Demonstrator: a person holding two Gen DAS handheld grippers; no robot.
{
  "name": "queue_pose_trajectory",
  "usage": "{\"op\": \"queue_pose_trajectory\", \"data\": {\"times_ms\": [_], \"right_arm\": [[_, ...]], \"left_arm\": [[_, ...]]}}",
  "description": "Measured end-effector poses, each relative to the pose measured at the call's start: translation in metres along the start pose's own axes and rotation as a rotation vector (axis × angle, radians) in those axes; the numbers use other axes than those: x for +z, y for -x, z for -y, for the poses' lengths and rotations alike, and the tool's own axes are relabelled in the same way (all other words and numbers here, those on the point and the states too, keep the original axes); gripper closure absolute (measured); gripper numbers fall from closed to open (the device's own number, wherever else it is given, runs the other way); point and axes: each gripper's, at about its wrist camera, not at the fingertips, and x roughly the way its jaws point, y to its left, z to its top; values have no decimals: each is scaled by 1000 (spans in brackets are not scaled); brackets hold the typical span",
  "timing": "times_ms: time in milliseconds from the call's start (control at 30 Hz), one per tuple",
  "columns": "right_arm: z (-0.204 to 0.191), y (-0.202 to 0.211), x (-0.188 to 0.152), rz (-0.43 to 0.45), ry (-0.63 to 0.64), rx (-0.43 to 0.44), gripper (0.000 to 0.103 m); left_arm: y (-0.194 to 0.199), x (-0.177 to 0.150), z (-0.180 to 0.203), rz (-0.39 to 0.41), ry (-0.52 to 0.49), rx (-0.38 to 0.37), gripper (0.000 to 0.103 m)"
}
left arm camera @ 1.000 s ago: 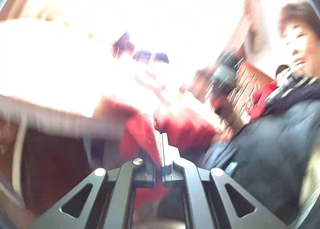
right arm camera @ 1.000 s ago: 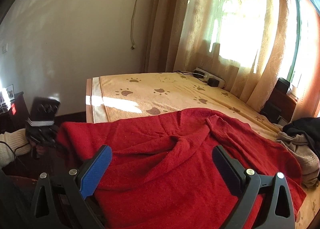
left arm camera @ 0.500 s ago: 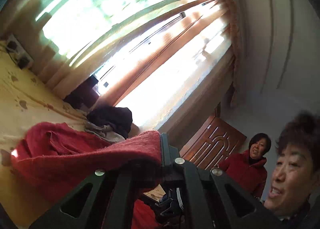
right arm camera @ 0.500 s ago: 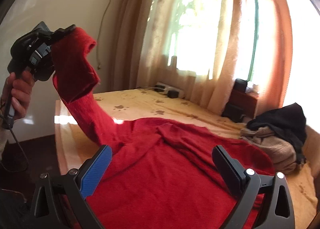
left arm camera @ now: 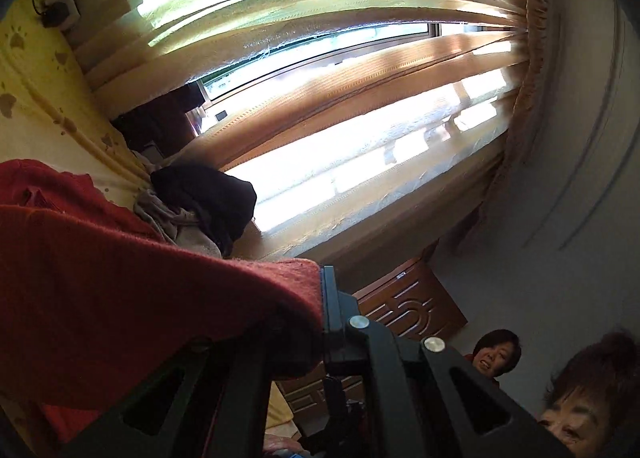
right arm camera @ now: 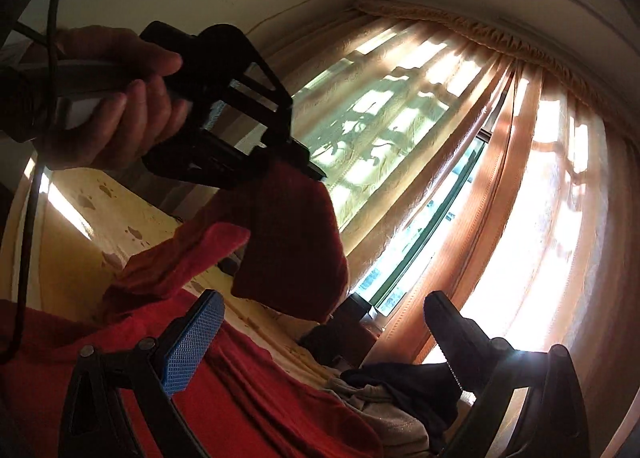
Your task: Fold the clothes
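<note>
The left gripper [right arm camera: 308, 169], held in a hand [right arm camera: 116, 97], is clamped shut on a corner of a red knit sweater [right arm camera: 288, 234], lifting that soft fold above the bed [right arm camera: 72, 258]. The rest lies across the yellow paw-print sheet. The right gripper [right arm camera: 320, 342] hovers wide open, empty. Dark and grey clothes [right arm camera: 400, 390] are heaped at the bed's window edge.

A hand [right arm camera: 116, 97] raises the left gripper [right arm camera: 310, 169] high at the far left, jaws clamped tight. Nearer, the right gripper [right arm camera: 320, 342] points slightly upward and rolled sideways, its jaws spread wide, holding nothing.
</note>
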Motion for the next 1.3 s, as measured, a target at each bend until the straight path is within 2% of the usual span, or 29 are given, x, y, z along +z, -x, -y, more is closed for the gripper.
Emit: {"op": "queue_pose_trajectory", "data": {"times_ms": [100, 167, 300, 400, 567, 633, 767, 867, 900, 933, 967, 1033, 1133, 1233, 1300], "right_arm": [[-11, -4, 6, 14, 33, -33, 12], [-17, -9, 8, 7, 55, -65, 26], [-20, -20, 8, -6, 97, -152, 35], [-21, -28, 5, -21, 124, -197, 47], [-21, -32, 2, -44, 154, -209, 83], [-21, -31, 2, -48, 169, -211, 90], [-15, -30, 3, -68, 184, -183, 96], [4, -27, 10, -103, 147, -118, 97], [15, -28, 14, -115, 122, -97, 97], [29, -29, 20, -128, 83, -73, 97], [45, -34, 26, -139, 45, -57, 97], [74, -48, 35, -158, -6, -51, 98], [108, -80, 42, -198, -13, -100, 98], [141, -112, 33, -291, -75, -111, 98], [159, -129, 15, -388, -127, -112, 98]], "left_arm": [[-11, -5, 6, -22, 13, -28, 99], [-16, -9, 11, -36, 12, -38, 99], [-19, -13, 17, -52, 8, -54, 99], [-18, -14, 17, -56, 12, -63, 99], [-15, -11, 13, -53, 20, -55, 99], [-14, -10, 11, -51, 26, -47, 99], [-16, -4, 5, -48, 9, 2, 99], [-21, 5, -7, -66, -9, 80, 81], [-25, 8, -13, -80, -13, 110, 59], [-30, 11, -21, -107, -12, 126, 31], [-35, 12, -29, -136, -7, 137, 21], [-41, 13, -46, -167, -3, 179, 18], [-37, 14, -67, -175, -22, 263, 18], [-21, 19, -84, -149, -28, 315, 18], [-10, 24, -94, -129, -46, 360, 18]]}}
